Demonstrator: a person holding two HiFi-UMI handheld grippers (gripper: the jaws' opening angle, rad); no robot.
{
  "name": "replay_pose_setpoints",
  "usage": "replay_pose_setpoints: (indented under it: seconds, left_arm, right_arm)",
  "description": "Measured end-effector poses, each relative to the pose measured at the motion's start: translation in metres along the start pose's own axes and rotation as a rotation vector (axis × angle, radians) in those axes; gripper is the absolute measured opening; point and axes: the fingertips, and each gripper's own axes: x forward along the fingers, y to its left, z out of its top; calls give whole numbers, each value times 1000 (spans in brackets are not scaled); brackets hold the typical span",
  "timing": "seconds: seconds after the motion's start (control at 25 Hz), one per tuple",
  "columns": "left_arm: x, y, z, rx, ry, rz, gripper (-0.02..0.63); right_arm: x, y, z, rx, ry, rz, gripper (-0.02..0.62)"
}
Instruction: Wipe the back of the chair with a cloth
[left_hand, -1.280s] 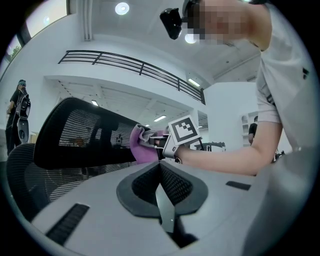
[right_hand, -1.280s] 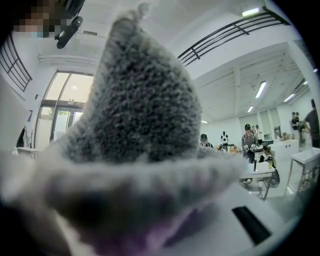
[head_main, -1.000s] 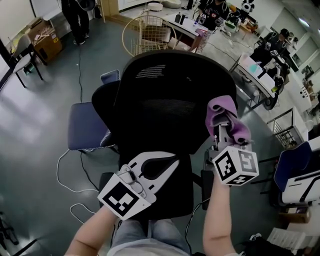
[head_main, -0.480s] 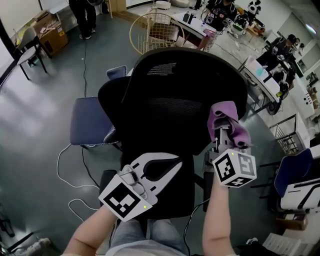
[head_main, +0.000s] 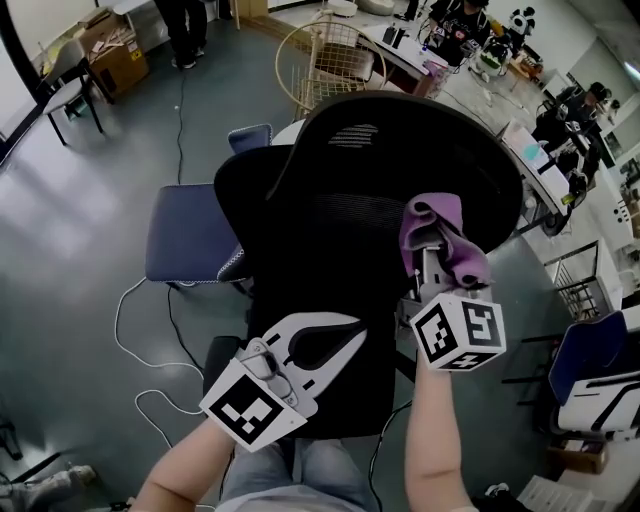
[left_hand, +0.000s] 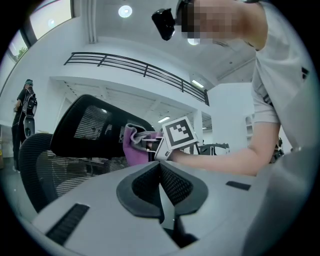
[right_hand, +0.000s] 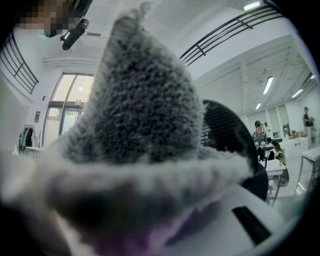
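The chair back (head_main: 380, 200), one black mesh panel, stands upright just ahead of the person, with a blue-seated chair (head_main: 185, 235) beyond its left side. Over the chair back's right side, the right gripper (head_main: 432, 265) pinches the single purple cloth (head_main: 440, 230). The left gripper (head_main: 345, 335), jaws pressed together and empty, hovers near its lower part. Each of the two grippers carries one black-and-white marker cube.

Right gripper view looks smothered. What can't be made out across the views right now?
- Right gripper view: the purple fuzzy cloth fills the frame, hiding the jaws of the right tool.
- Head view: cloth and tool cover where cloth meets the black mesh chair back, so contact is unclear.
- Left gripper view: the left tool body hides the chair's lower part.
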Motion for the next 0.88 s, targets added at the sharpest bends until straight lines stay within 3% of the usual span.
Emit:
replay_pose_setpoints:
  seconds: [0.56,0.88]
  left_arm:
    - [-41,24,-9,12,17,73,11]
    - [-65,35,-19,-10,26,116,11]
  right_arm:
    - [36,116,-7,-9,2,224,75]
    - [41,147,-9,5,-13,277,75]
